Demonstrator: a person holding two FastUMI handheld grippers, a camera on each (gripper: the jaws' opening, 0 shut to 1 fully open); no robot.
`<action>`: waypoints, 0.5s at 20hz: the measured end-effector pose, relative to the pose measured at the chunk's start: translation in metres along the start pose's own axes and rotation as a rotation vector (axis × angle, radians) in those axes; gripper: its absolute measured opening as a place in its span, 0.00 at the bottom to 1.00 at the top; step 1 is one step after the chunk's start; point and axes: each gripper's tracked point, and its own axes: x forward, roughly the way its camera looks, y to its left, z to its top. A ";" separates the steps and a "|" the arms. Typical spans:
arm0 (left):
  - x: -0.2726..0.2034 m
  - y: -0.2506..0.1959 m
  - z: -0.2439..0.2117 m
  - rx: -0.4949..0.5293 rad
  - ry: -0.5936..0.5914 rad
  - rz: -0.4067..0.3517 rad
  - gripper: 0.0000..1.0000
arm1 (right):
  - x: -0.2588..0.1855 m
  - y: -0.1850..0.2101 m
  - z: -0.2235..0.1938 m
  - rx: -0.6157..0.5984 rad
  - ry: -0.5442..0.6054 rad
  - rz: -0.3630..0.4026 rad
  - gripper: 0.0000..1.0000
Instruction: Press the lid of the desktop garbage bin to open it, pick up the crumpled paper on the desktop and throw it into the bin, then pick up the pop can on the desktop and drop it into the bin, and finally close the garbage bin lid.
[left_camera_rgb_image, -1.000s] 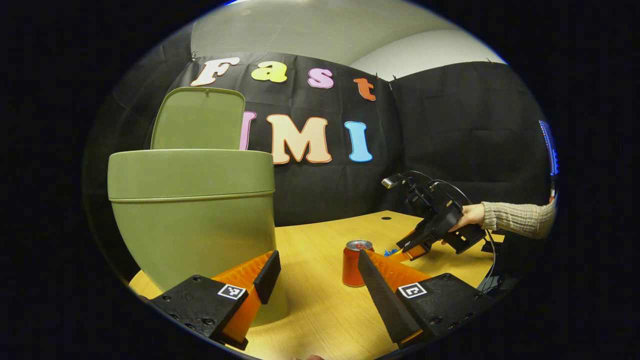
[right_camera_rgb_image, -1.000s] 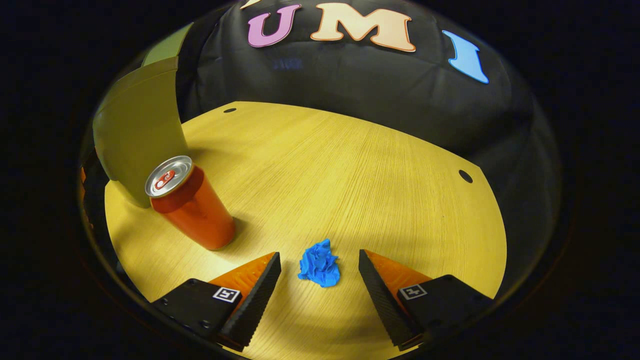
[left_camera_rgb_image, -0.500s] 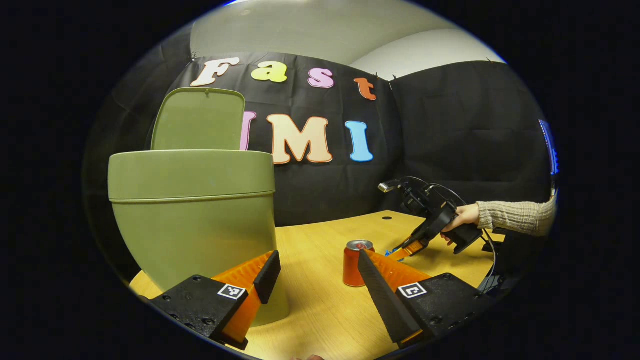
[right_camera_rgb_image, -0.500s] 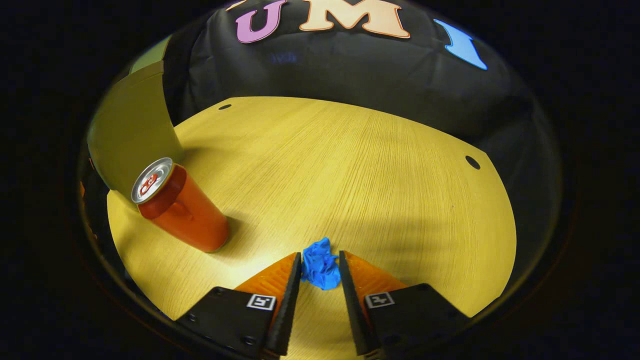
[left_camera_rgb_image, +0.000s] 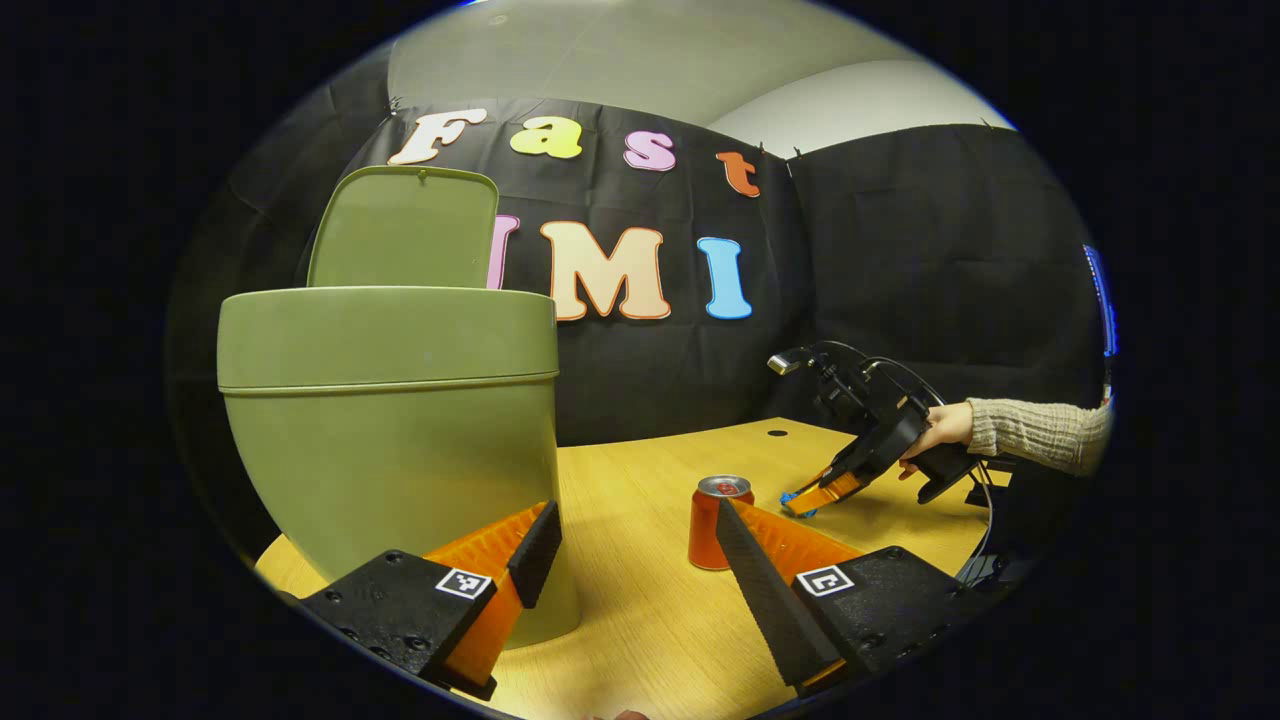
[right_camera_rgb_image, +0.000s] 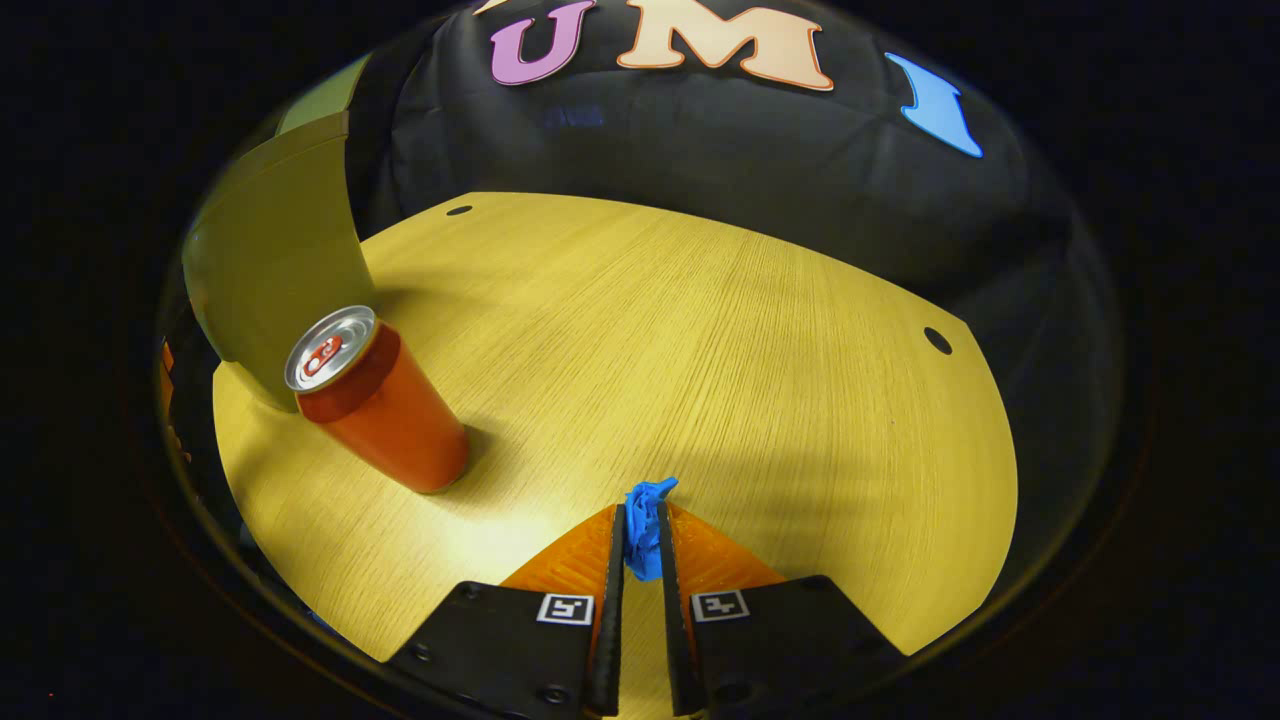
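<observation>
Right gripper (right_camera_rgb_image: 641, 545) fingers closed tight on crumpled paper (right_camera_rgb_image: 645, 522), low over surface (right_camera_rgb_image: 700, 330). Left gripper (left_camera_rgb_image: 630, 540) fingers wide apart, empty, beside bin (left_camera_rgb_image: 390, 420). Lid (left_camera_rgb_image: 405, 230) up. Bin far left of paper; can (right_camera_rgb_image: 380, 410) between.

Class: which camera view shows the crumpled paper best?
The right gripper view: the paper sits close, pinched in the right gripper. In the left gripper view the paper is a distant speck beyond the can.

Green bin (left_camera_rgb_image: 390, 440) lid (left_camera_rgb_image: 405, 230) up, red can (right_camera_rgb_image: 385, 415) upright, blue paper (right_camera_rgb_image: 642, 525) pinched
</observation>
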 end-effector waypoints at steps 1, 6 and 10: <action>-0.001 -0.001 0.000 0.001 -0.001 -0.003 0.94 | -0.005 0.001 0.004 0.005 -0.008 0.004 0.21; -0.003 -0.010 0.003 0.011 -0.004 -0.023 0.94 | -0.034 0.003 0.023 0.004 -0.055 0.014 0.22; -0.004 -0.020 0.002 0.010 0.000 -0.048 0.94 | -0.064 0.010 0.045 -0.031 -0.099 0.005 0.21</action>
